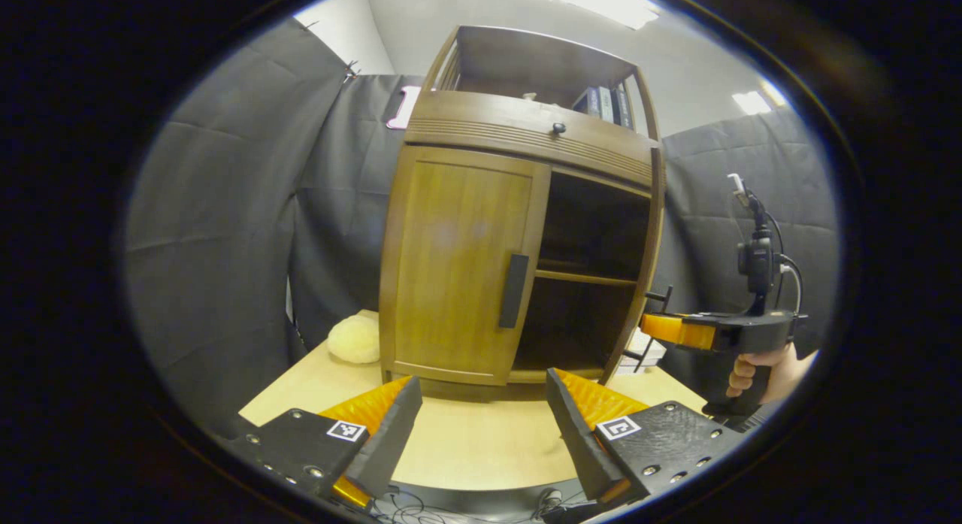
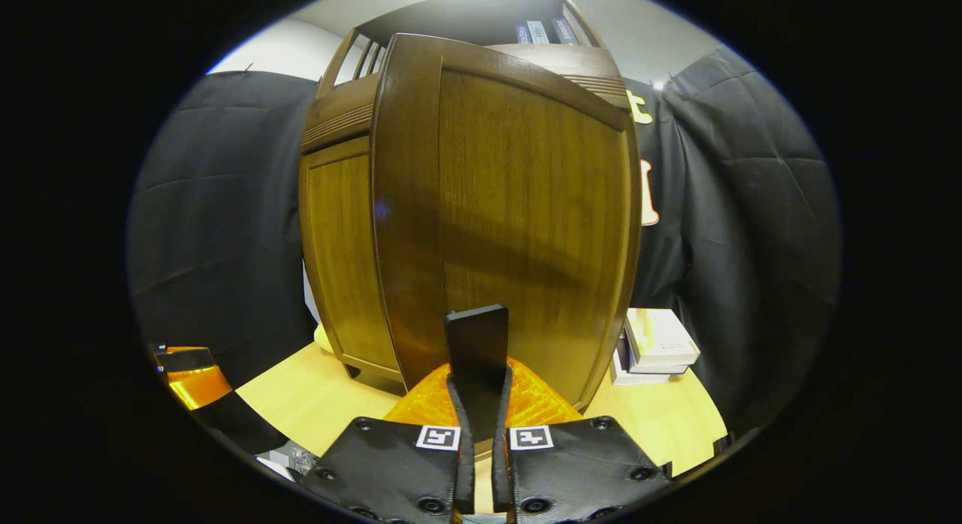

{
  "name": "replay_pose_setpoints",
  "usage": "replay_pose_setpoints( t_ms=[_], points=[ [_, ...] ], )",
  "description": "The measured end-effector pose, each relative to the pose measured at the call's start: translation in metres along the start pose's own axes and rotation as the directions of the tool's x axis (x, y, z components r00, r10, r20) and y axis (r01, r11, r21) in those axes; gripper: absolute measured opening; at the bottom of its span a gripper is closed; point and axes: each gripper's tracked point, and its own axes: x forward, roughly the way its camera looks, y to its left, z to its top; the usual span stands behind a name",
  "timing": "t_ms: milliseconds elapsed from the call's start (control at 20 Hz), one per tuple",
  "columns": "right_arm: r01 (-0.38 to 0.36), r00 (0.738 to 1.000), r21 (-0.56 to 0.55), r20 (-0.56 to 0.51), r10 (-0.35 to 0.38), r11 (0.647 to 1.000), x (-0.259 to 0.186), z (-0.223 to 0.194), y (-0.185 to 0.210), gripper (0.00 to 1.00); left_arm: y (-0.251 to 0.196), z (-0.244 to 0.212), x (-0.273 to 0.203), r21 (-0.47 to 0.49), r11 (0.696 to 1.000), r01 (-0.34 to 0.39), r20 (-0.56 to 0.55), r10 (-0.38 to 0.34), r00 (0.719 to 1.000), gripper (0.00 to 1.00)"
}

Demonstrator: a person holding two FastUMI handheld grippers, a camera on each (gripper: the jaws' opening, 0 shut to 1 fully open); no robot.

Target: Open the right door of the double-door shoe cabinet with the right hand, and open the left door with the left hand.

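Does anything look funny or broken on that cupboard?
Nothing looks broken or spilled. The cabinet just looks lopsided: its right door is swung open with the right gripper clamped on its handle, while the left door is closed, its own handle untouched, the left gripper open in front.

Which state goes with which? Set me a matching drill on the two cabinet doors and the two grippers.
Column one:
1. left door
2. right door
3. left gripper
4. right gripper

Column two:
A. jaws apart, holding nothing
B. swung open
C. closed
D. jaws clamped on a door handle

Pairs: 1-C, 2-B, 3-A, 4-D.
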Motion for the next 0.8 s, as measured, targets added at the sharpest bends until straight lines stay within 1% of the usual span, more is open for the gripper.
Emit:
replay_pose_setpoints(
  t_ms=[50,100,250,300,350,400,600,650,800],
  points=[
    [0.001,1.0,0.002,0.006,-0.001,1.0,-0.001,0.003,0.001,0.07,-0.004,-0.002,-0.001,0.003,1.0,0.008,-0.002,-0.008,1.0,0.95],
    [0.002,1.0,0.007,0.011,-0.002,1.0,-0.003,0.005,-0.001,0.1,-0.006,-0.003,-0.001,0.006,1.0,0.016,-0.005,-0.016,1.0,0.95],
    [0.005,1.0,0.027,0.029,-0.005,1.0,-0.011,0.0,-0.011,0.1,-0.012,-0.008,0.008,0.014,0.999,0.038,-0.016,-0.038,0.999,0.94],
    [0.008,0.999,0.034,0.038,-0.009,0.999,-0.014,-0.001,-0.014,0.07,-0.014,-0.009,0.011,0.013,0.999,0.045,-0.021,-0.045,0.999,0.94],
    [0.013,0.999,0.039,0.044,-0.015,0.999,-0.016,-0.002,-0.016,0.07,-0.015,-0.011,0.012,0.01,0.999,0.054,-0.024,-0.053,0.998,0.94],
    [0.018,0.999,0.041,0.048,-0.02,0.999,-0.017,-0.001,-0.018,0.1,-0.017,-0.012,0.013,0.007,0.998,0.062,-0.027,-0.062,0.998,0.94],
    [0.047,0.998,0.045,0.05,-0.049,0.998,-0.021,0.001,-0.028,0.1,-0.03,-0.019,0.017,0.005,0.996,0.089,-0.039,-0.089,0.995,0.95],
    [0.055,0.997,0.043,0.051,-0.057,0.998,-0.022,0.0,-0.032,0.13,-0.032,-0.019,0.018,0.007,0.995,0.095,-0.04,-0.095,0.995,0.95],
    [0.078,0.996,0.023,0.048,-0.079,0.997,-0.03,-0.001,-0.049,0.06,-0.033,-0.02,0.024,0.014,0.994,0.109,-0.045,-0.108,0.993,0.95]
  ],
)
